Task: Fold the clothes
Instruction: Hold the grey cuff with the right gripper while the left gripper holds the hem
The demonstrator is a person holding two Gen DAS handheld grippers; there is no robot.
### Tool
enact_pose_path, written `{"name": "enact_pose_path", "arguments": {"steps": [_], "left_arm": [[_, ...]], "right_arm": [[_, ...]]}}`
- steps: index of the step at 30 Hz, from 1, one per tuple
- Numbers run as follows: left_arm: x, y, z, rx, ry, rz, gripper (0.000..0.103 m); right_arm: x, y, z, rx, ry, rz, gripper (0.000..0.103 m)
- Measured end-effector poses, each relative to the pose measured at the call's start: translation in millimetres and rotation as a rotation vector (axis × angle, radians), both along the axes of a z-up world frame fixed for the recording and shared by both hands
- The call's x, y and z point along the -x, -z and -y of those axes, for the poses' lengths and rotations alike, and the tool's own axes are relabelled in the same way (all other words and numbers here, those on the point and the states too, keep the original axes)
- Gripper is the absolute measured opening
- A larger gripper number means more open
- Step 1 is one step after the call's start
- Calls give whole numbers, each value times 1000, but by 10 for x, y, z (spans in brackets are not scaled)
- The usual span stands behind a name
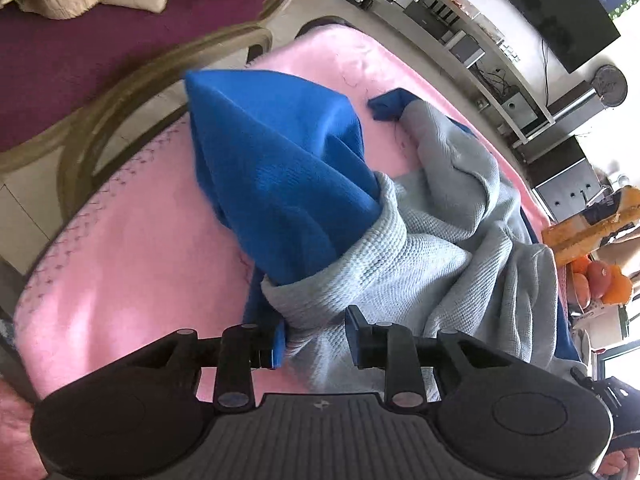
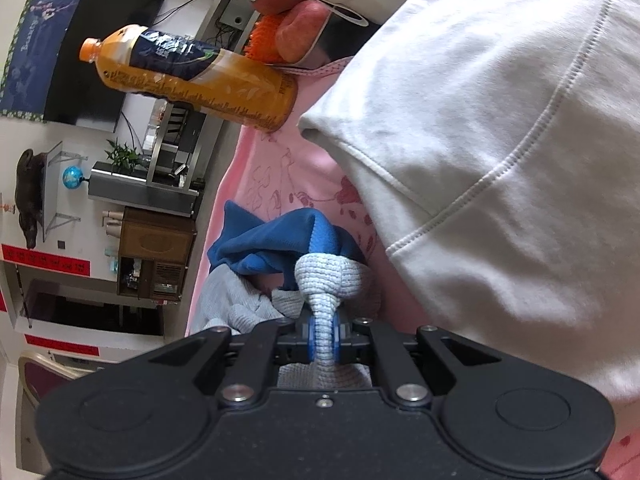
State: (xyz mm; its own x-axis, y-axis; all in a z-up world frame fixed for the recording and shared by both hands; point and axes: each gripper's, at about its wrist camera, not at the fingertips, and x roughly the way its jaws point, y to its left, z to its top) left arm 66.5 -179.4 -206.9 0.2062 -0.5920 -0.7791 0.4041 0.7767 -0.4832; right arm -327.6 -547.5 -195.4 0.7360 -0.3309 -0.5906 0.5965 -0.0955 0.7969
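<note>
Pink cloth (image 1: 120, 280) is covering the table, w/ a juice bottle (image 2: 192, 76) and fruit sitting at the far edge. Blue-and-grey garment (image 1: 400, 248) is lying bunched mid-table, not flat yet, so folding is barely starting. Left gripper (image 1: 316, 336) is hovering w/ fingers apart around a grey fold, not pinching. Right gripper (image 2: 323, 340) is clamping tight on a grey hem. Smoothing and all folds are still waiting.

My left gripper (image 1: 316, 340) is black, ribbed at the base, with blue pads. My right gripper (image 2: 323, 338) matches (silver screws). I wear a white stitched sleeve (image 2: 500, 140).
</note>
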Motion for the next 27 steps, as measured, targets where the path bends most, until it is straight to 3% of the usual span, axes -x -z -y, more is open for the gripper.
{"name": "enact_pose_path", "arguments": {"steps": [4,9,10,15,22,27], "left_arm": [[31,15,38,-27,7,32,31],[-50,39,-85,10,-33,-13,31],[-64,24,-105,18,-41,-14,27],[-28,-108,-248,90,-62,7,18],[-19,-265,-407,192,-96,6,16],[74,-525,-177,289,-15,108,14]], "right_arm": [[8,9,5,-1,-4,-5,9],[39,32,24,-5,-7,-22,10],[49,39,28,-8,-7,-24,10],[105,70,40,-22,-5,-26,11],[123,78,37,-28,-4,-34,12],[109,64,38,-22,-7,-36,12]]}}
